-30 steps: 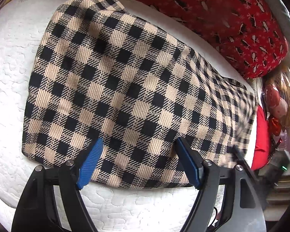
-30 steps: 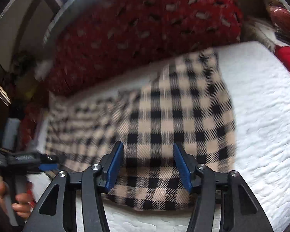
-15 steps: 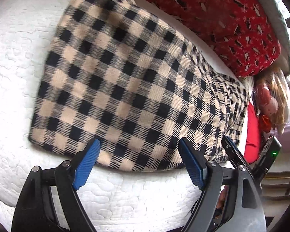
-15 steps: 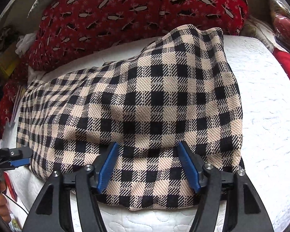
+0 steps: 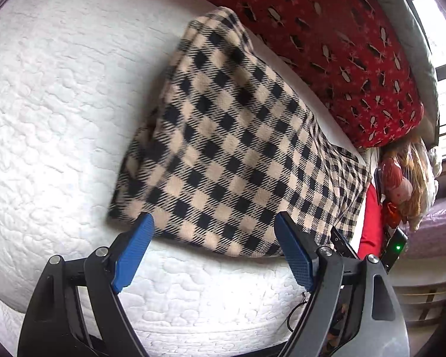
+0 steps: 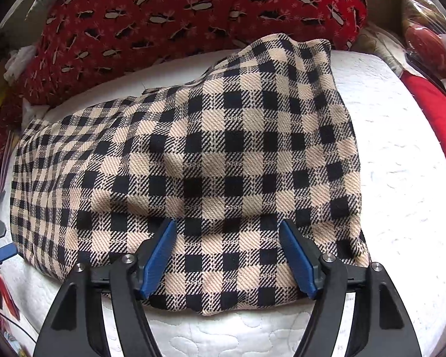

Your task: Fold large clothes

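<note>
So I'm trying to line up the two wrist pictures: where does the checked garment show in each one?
Left wrist: the checked garment runs from centre to the right, beyond the open jaws.
Right wrist: it fills the middle, its near edge between the opening jaws, not gripped.
Shared landmark: the red patterned pillow, behind it on the white quilted mattress.

The garment (image 6: 223, 160) lies folded on the mattress (image 6: 401, 178), its near edge by the mattress's front edge. Behind it, the pillow (image 6: 163, 9) lies along the mattress's far side (touching the garment's far corner). The cushion (image 6: 440, 119) sits right of the mattress.
</note>
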### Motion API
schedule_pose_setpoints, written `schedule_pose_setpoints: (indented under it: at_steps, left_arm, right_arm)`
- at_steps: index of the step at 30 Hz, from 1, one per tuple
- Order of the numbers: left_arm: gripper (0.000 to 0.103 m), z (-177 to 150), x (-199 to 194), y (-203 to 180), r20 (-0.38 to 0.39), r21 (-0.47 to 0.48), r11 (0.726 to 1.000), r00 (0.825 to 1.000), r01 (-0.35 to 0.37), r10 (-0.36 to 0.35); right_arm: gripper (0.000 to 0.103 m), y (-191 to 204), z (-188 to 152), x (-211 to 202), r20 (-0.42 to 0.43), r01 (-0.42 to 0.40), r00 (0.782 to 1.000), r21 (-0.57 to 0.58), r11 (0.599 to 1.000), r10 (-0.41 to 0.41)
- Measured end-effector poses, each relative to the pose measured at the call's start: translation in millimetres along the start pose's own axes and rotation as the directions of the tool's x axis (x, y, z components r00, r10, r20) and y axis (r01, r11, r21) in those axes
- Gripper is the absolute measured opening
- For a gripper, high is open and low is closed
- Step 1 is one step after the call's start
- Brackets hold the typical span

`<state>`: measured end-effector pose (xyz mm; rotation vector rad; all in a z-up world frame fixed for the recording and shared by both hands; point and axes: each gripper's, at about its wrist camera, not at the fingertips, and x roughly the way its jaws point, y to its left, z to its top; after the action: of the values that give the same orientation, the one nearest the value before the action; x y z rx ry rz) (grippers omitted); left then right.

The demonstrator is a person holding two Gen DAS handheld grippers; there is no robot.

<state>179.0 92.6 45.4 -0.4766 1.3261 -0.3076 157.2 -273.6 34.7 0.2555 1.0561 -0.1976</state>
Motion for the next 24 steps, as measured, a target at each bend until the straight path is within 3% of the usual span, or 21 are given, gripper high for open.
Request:
schedule_pose_setpoints:
  at_steps: [9, 16, 24]
  left_arm:
    - [0.083, -6.2, -11.6, 10.6, 0.006, -0.008, 1.000, 1.000, 0.003, -0.003]
    - [0.083, -11.4, -16.4, 19.9, 0.001, -0.017, 1.000, 1.000, -0.005, 0.005]
    - [0.083, -13.4, -20.0, 25.6, -0.001, -0.026, 1.000, 1.000, -0.008, 0.008]
  right_arm:
    - [0.073, 17.6, -11.4, -14.6, 0.041, 0.010, 0.999, 0.002, 1.000, -0.010]
    - [0.073, 35.4, -17.6, -30.8, 0.096, -0.078, 0.992, -0.012, 0.997, 0.078]
    - [0.074, 53.5, -24.4, -23.5, 0.068, -0.093, 0.993, -0.062, 0.994, 0.098]
